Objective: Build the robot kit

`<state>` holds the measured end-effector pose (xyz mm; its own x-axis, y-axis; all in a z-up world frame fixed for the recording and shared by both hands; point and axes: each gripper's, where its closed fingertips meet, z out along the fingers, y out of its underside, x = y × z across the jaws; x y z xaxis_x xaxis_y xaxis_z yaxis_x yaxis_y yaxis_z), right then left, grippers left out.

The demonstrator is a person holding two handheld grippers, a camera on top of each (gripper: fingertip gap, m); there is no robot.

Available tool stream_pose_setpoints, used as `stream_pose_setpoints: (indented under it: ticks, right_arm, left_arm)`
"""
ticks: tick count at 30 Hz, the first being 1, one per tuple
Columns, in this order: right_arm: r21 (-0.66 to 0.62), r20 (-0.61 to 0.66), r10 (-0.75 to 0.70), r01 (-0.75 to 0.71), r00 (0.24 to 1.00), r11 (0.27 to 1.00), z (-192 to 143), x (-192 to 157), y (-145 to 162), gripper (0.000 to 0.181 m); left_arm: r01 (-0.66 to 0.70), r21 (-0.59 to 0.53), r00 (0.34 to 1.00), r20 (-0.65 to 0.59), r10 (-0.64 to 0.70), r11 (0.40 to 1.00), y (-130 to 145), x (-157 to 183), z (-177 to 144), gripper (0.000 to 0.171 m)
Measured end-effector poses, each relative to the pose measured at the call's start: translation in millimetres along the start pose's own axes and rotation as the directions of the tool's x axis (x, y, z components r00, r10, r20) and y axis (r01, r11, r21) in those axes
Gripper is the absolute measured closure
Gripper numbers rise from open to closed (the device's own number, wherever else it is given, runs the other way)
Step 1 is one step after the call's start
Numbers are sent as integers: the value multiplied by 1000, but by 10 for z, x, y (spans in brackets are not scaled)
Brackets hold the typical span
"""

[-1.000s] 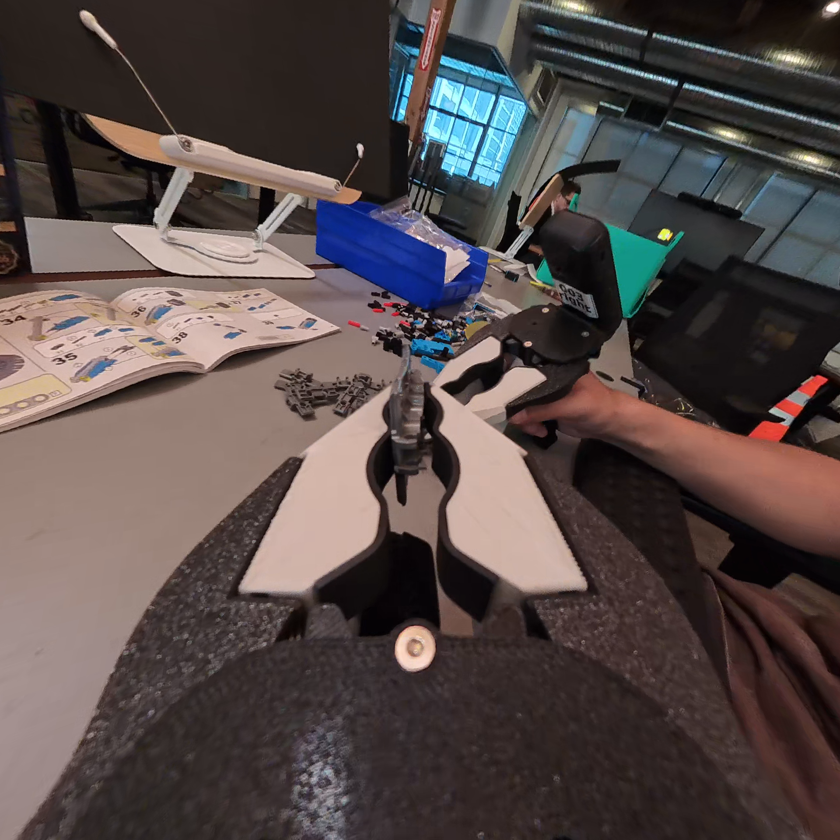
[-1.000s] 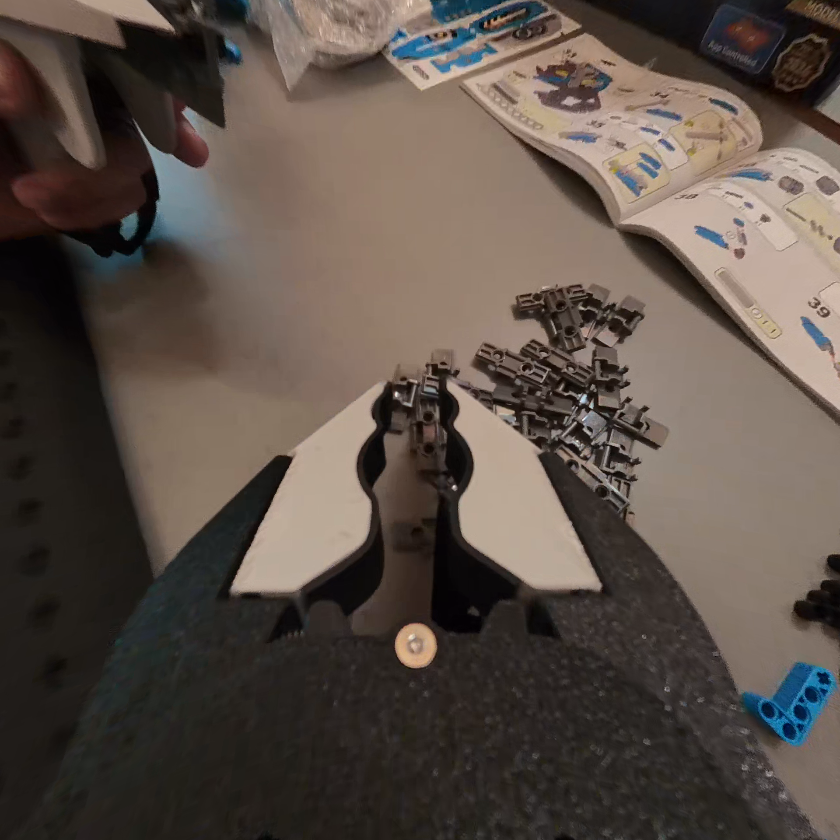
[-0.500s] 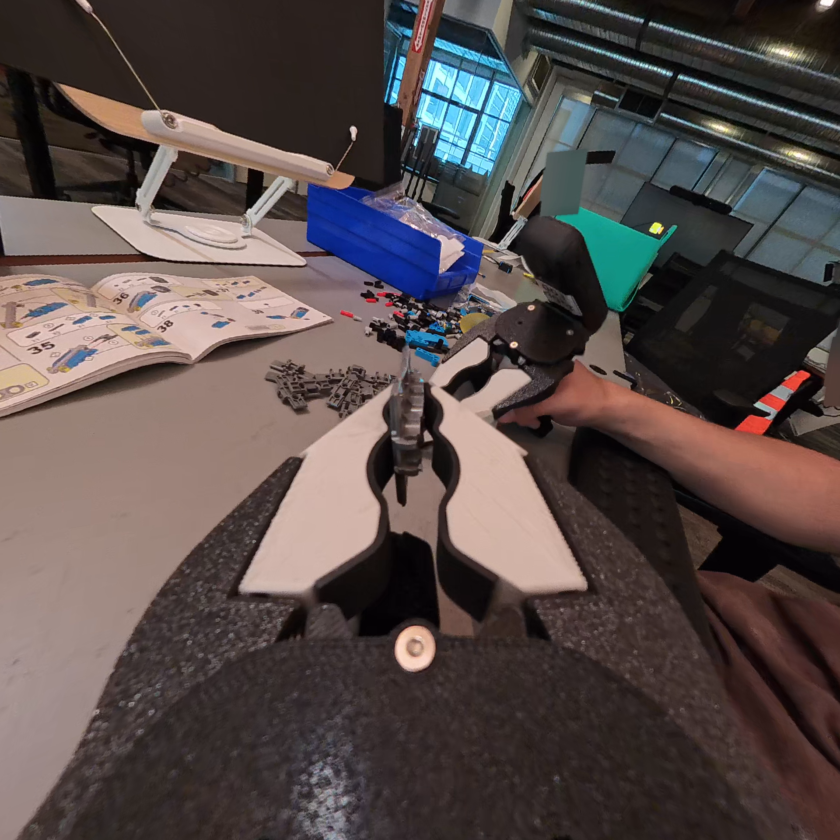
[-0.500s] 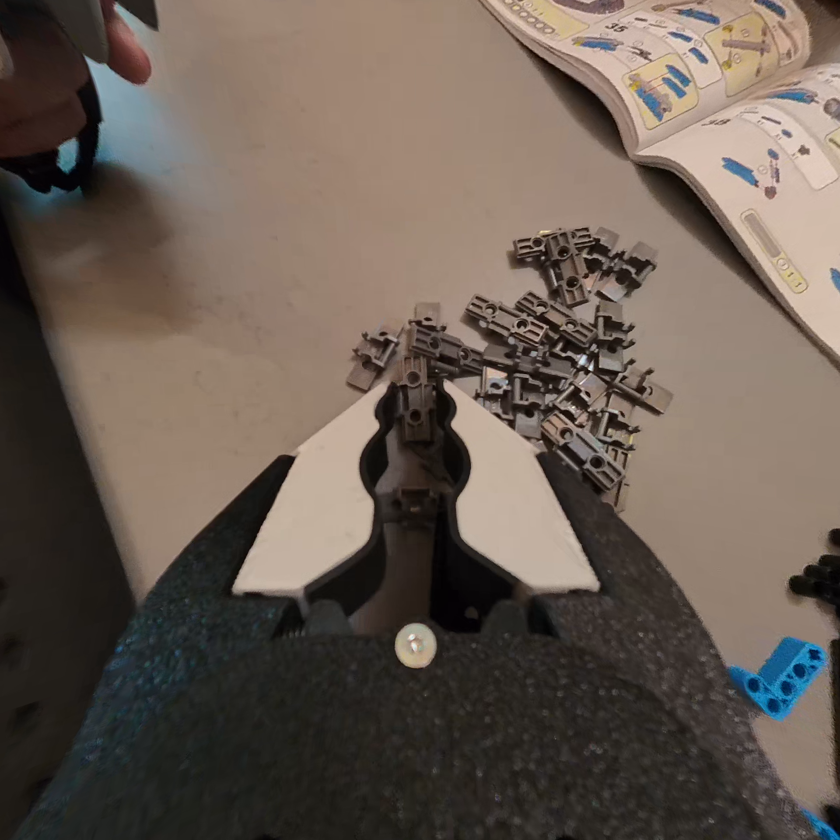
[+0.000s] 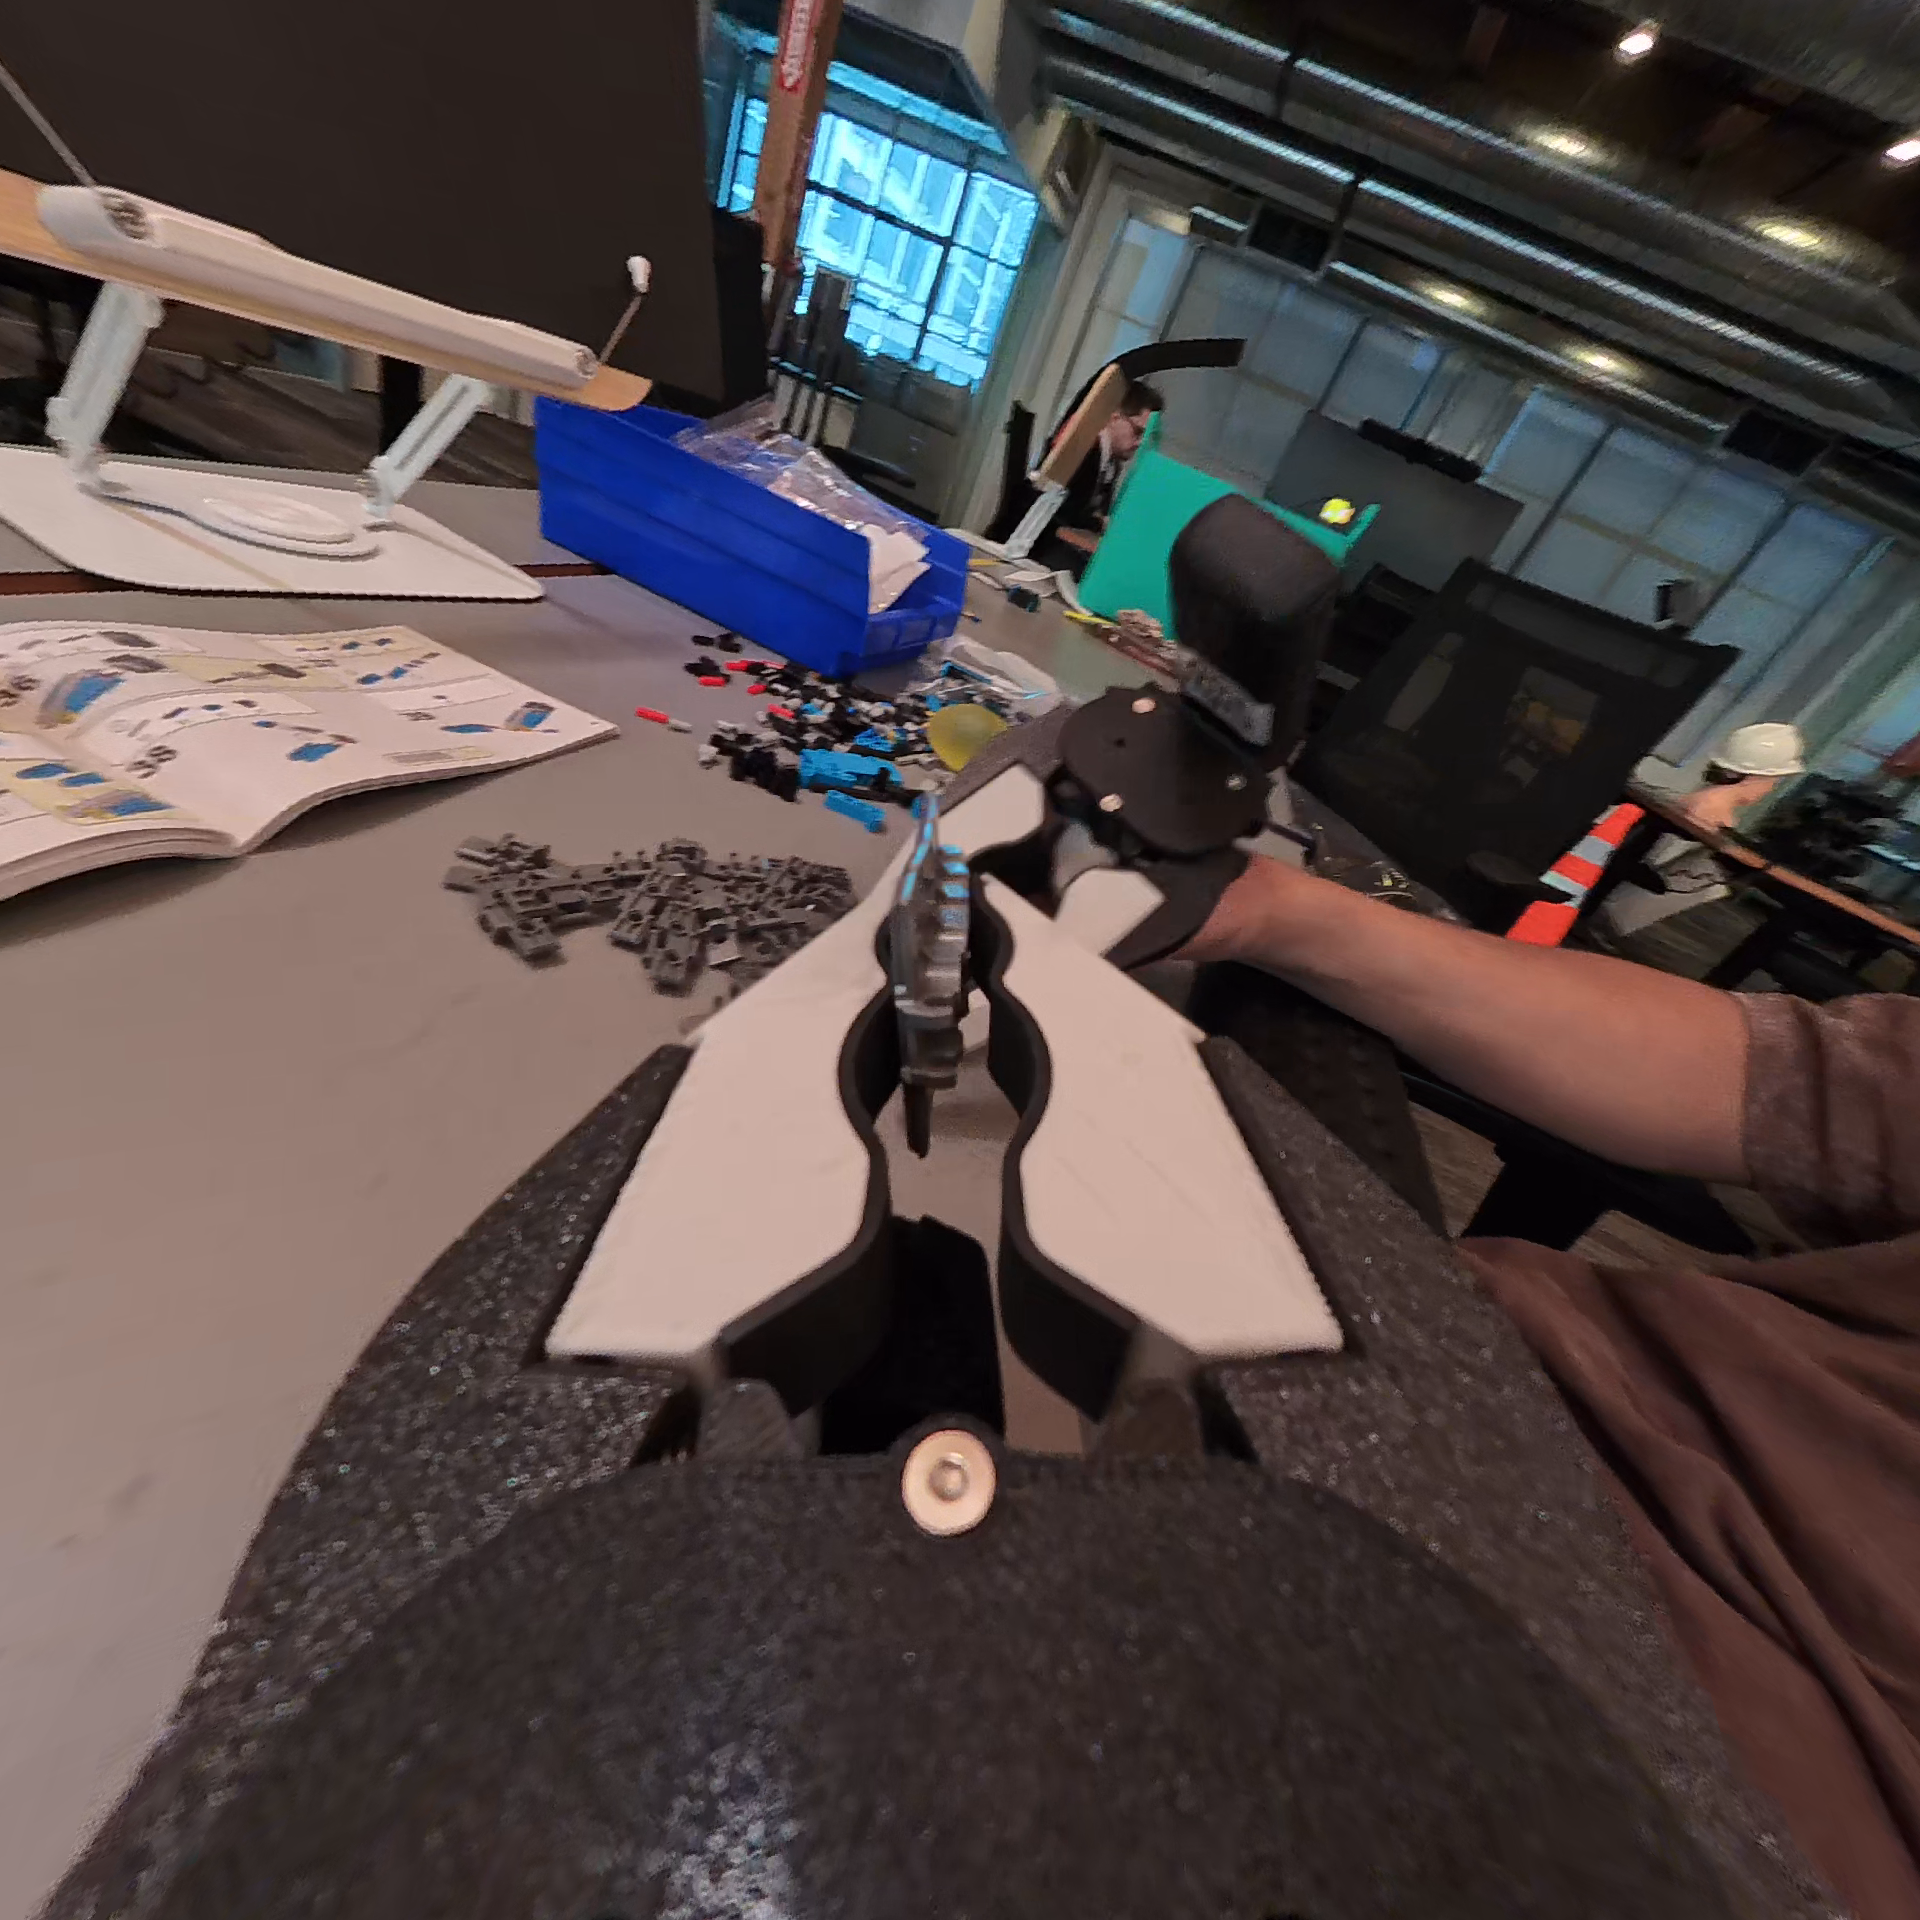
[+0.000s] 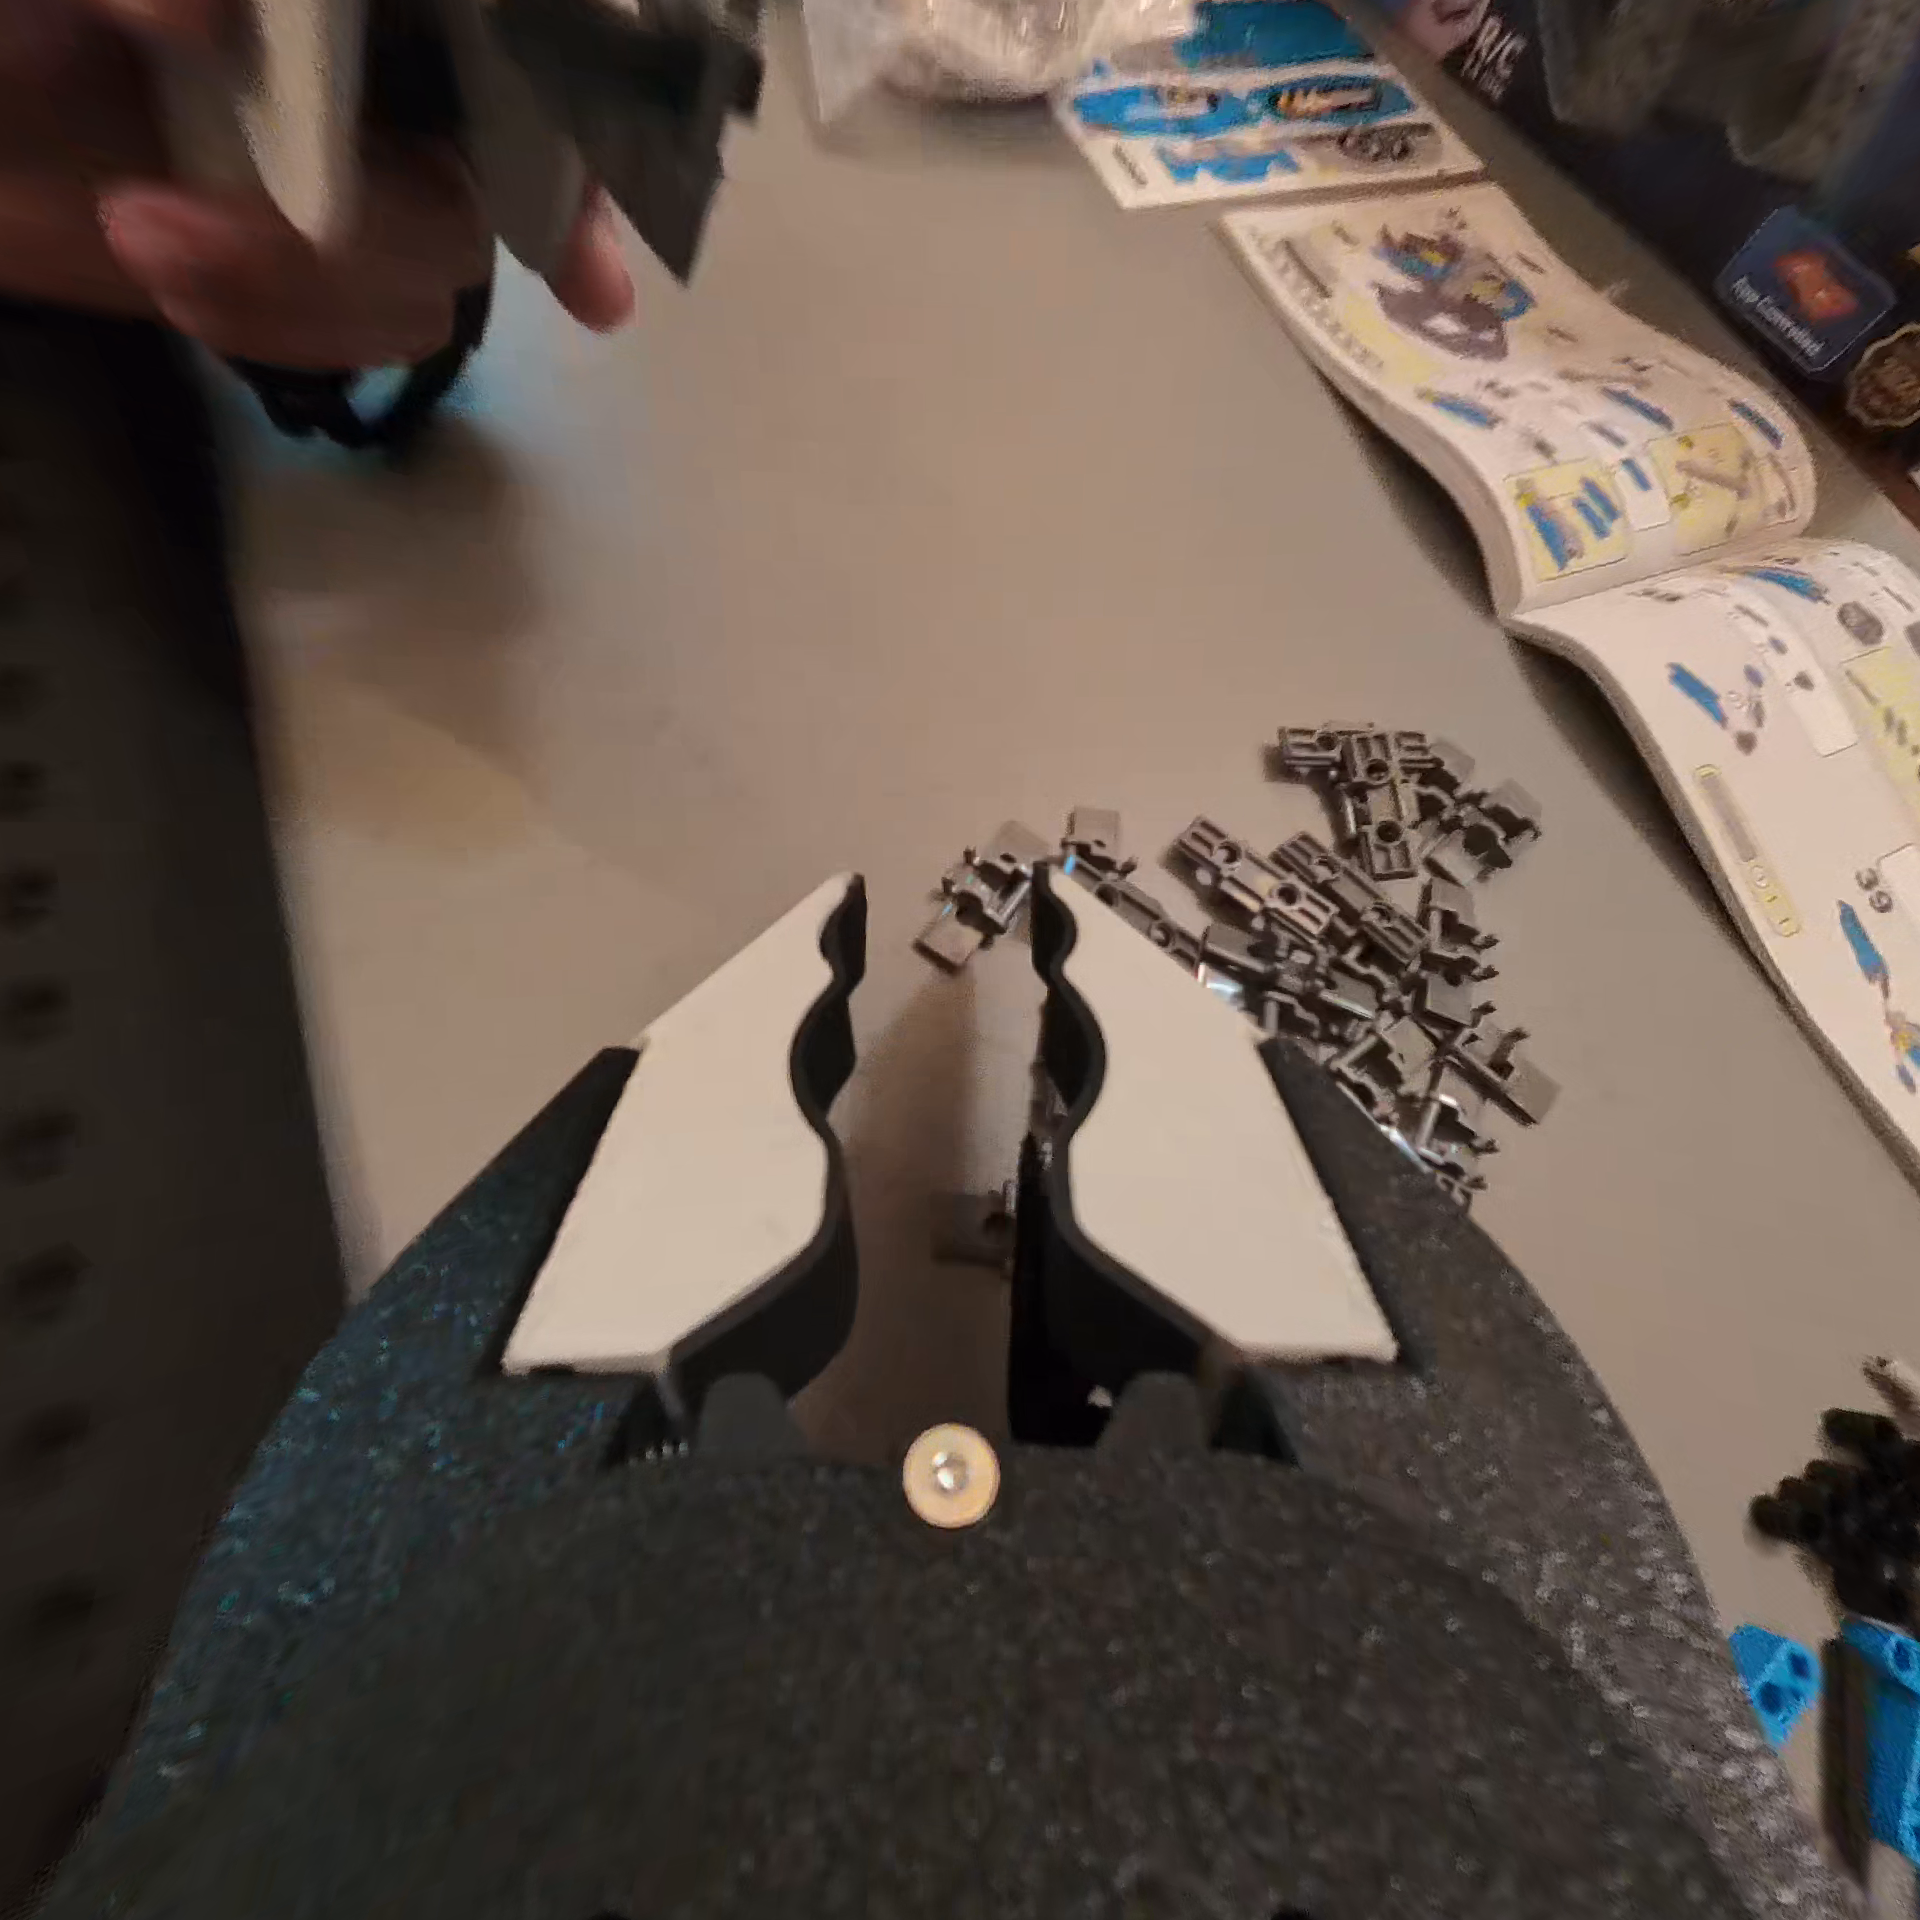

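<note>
Clenched on a thin grey toothed piece (image 5: 933, 951), the left gripper (image 5: 940, 883) holds it upright between its white fingers (image 5: 769, 1132), above the grey table (image 5: 208, 1091). Its own view alone shows the room beyond: a blue bin (image 5: 727, 540) with clear bags in it, a white stand (image 5: 260, 416), scattered black, blue and red parts (image 5: 821, 738) before the bin, and the right gripper (image 5: 1049, 842) seen from outside, gripped by a hand (image 5: 1236, 914) whose bare forearm reaches in from the right, with a brown sleeve at the elbow.

The right gripper (image 6: 948, 904) is released, its jaws standing apart with bare table between them. Only its view looks down on the heap of dark grey parts (image 6: 1361, 935): the right finger (image 6: 1184, 1153) lies over the heap's near edge, and one loose grey part (image 6: 966, 920) sits just ahead of the gap between the tips. Another small grey part (image 6: 977, 1226) lies on the table farther back between the fingers. An open instruction booklet (image 6: 1621, 520) lies well beyond the heap, and a blurred hand (image 6: 312, 239) on the left gripper shows at the upper left. A few black and blue parts (image 6: 1849, 1558) sit at the right edge.
</note>
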<state>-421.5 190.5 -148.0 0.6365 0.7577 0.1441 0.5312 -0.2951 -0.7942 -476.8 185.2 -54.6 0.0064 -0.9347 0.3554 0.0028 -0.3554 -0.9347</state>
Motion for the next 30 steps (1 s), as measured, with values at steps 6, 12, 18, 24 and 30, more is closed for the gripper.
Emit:
stream_pose_setpoints:
  ticks: [6, 12, 18, 24, 30]
  right_arm:
    - [-49, 86, 62, -58, 994, 997, 142, -50, 21, 153]
    - [-77, 127, 28, -19, 992, 997, 130, -196, 85, 160]
    - [-33, 215, 45, -39, 976, 999, 18, -291, 58, 157]
    - [-70, 219, 37, -22, 975, 997, 46, -328, 134, 157]
    - [78, 300, 29, -55, 953, 995, -52, -532, -203, 159]
  left_arm:
    - [29, -9, 998, -62, -30, 1000, 20, 78, 30, 164]
    - [77, 10, 995, -58, -76, 997, -10, 22, 2, 164]
    - [86, 10, 995, -48, -85, 996, -6, -5, -5, 164]
    - [81, -10, 996, -48, -82, 997, 29, 2, 20, 164]
    - [100, -13, 992, -79, -101, 995, 33, 37, 25, 164]
